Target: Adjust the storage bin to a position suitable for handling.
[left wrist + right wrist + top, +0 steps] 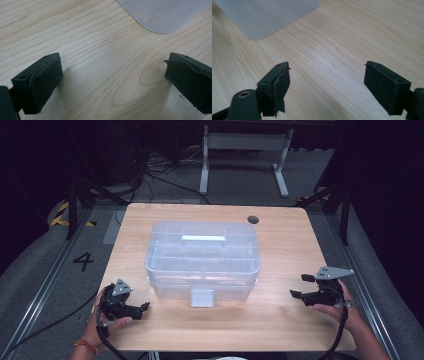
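A clear plastic storage box with a lid and front latch (202,260) sits mid-frame on the pale wooden table (280,320). The left gripper (141,308) at lower left and the right gripper (298,286) at lower right both hold their jaws apart, empty.

Black two-jaw left gripper (131,308) and right gripper (303,287), each topped by a grey three-cornered plate with screws, trailing black cable; orange bracelet (86,346) at left wrist; frayed padding lining jaws.

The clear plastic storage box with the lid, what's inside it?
Through the translucent lid of the clear plastic storage box, a grid of divider compartments shows faintly. The frosted plastic hides whether anything lies in them. It sits on the wooden table.
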`<state>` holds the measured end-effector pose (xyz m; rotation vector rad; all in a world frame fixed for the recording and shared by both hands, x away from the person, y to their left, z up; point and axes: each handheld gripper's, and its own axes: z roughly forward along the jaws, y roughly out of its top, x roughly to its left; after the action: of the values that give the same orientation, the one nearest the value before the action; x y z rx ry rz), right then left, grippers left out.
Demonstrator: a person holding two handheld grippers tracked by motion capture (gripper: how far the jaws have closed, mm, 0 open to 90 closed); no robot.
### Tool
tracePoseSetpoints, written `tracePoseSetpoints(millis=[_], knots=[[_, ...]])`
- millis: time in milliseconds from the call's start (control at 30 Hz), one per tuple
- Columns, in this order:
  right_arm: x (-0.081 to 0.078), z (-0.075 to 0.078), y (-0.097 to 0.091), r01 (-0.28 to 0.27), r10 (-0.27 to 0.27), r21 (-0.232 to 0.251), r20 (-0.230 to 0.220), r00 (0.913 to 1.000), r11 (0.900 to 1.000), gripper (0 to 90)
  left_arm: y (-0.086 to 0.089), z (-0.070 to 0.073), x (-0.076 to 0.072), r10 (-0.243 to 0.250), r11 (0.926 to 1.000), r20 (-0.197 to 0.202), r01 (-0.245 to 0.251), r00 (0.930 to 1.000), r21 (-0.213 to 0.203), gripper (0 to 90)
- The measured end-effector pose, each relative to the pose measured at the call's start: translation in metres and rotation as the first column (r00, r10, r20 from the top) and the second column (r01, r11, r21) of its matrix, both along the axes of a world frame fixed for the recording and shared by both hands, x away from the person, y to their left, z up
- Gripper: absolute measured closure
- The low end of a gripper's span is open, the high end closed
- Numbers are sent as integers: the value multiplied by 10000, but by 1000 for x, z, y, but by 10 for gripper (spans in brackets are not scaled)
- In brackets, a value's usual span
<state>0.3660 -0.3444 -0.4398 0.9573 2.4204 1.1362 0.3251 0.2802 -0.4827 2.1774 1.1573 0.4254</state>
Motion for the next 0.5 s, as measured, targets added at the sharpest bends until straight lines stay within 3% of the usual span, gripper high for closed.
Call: tracePoseSetpoints(millis=[100,500], knots=[[6,17,8,-100,92,131,555,9984,9999,270,0,0,-1,-22,10000,30,22,10000,31,27],[30,69,34,-372,264,610,1682,9854,9974,319,0,0,-1,-43,10000,34,43,10000,38,35]])
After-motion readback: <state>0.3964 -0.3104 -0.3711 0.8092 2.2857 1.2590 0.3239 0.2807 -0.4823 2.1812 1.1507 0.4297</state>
